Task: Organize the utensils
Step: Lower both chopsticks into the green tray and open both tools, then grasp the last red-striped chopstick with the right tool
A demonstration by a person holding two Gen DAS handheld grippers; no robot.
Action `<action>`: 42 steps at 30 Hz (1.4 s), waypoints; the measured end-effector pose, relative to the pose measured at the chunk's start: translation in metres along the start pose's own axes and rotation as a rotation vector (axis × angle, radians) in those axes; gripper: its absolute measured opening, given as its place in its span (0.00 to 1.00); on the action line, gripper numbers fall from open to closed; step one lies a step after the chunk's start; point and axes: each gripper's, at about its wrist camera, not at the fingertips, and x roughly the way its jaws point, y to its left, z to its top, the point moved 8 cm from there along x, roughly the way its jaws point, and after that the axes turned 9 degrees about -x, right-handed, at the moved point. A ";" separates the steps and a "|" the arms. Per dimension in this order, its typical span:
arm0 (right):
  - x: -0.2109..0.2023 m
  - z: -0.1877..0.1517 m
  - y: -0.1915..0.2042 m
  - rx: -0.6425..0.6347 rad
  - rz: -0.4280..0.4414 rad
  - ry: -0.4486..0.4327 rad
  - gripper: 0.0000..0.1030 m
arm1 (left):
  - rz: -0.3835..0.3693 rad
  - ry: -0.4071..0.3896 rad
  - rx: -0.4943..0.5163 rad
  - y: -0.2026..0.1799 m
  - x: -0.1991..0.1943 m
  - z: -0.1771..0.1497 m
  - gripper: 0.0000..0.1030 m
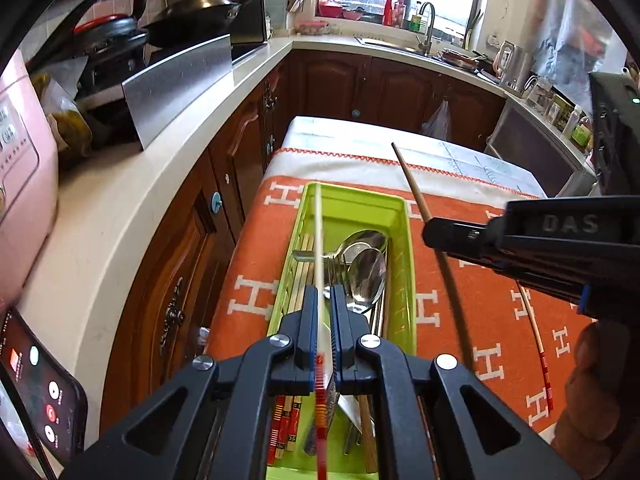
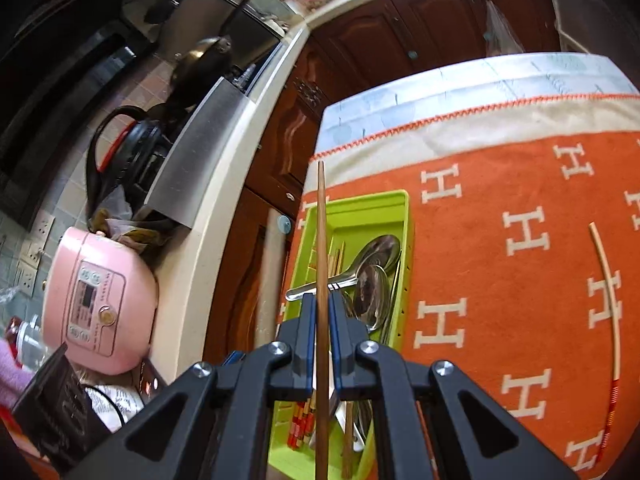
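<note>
My left gripper point(image 1: 323, 296) is shut on a pale chopstick point(image 1: 319, 232) with a red patterned end, held lengthwise above the green tray point(image 1: 360, 204). The tray holds metal spoons point(image 1: 366, 272), other cutlery and several red-ended chopsticks point(image 1: 284, 420). My right gripper point(image 2: 321, 300) is shut on a plain brown chopstick point(image 2: 321, 232), also above the green tray point(image 2: 384, 200) and its spoons point(image 2: 376, 280). The left wrist view shows the right gripper point(image 1: 432, 232) and its brown chopstick point(image 1: 412, 184) just right of the tray. One more pale red-ended chopstick point(image 2: 608, 288) lies loose on the orange blanket point(image 2: 500, 184).
The blanket covers a small table beside a cream counter point(image 1: 120, 208) with brown cabinets point(image 1: 224, 184) below. A pink rice cooker point(image 2: 96, 300), a kettle point(image 2: 132, 148) and a wok point(image 1: 200, 12) stand on the counter. A phone point(image 1: 36, 380) sits low left. A person's hand point(image 1: 592, 380) holds the right gripper.
</note>
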 end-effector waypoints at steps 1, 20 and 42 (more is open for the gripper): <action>0.003 -0.001 -0.001 0.009 0.000 0.004 0.07 | 0.001 0.003 0.001 0.001 0.002 0.000 0.04; 0.003 -0.016 -0.014 -0.056 -0.070 0.047 0.09 | 0.032 -0.010 0.007 -0.007 -0.003 0.000 0.42; -0.088 -0.021 -0.124 -0.022 -0.234 -0.089 0.09 | 0.049 -0.029 0.090 -0.057 -0.029 -0.010 0.66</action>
